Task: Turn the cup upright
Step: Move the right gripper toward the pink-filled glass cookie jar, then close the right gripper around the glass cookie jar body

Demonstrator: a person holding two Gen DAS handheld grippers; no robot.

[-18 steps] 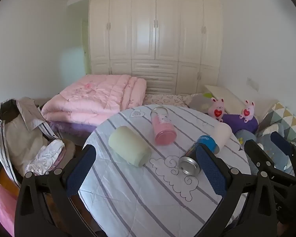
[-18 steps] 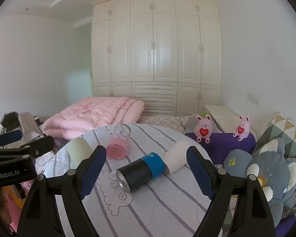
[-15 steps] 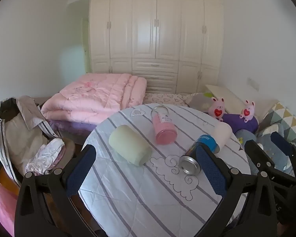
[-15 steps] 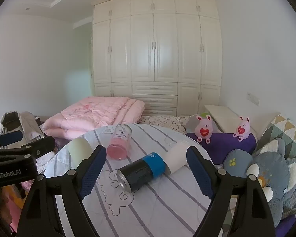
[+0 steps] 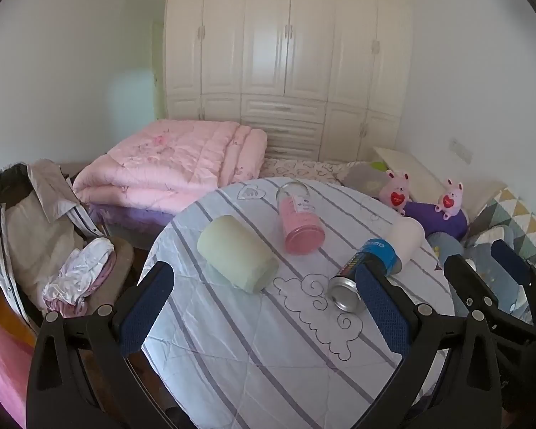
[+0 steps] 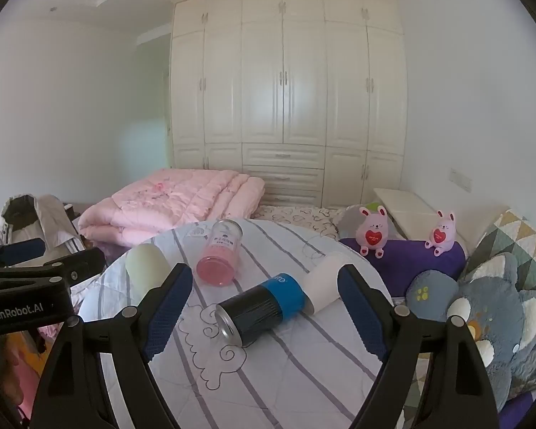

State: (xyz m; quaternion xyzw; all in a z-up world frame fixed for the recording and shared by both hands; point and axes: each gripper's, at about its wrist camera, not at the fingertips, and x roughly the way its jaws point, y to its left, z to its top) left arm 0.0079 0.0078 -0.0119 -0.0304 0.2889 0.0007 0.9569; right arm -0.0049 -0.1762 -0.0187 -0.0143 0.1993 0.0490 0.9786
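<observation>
Four cups lie toppled on the striped cloth-covered round surface [image 6: 303,375]. Nearest, the black-and-blue metal cup [image 6: 259,304] is seen mid-surface, probably light, rigid, slippery; best gripped across its barrel. Left gripper [image 5: 264,318] and right gripper [image 6: 264,312] jaws spread, empty.

In the left wrist view a hand-held gripper finger [image 5: 382,307] covers part of the blue-and-black can [image 5: 366,268]. The tabletop [image 6: 286,393] runs off the bottom edge. The pink jar's [image 6: 219,254] label print is too small to read.
</observation>
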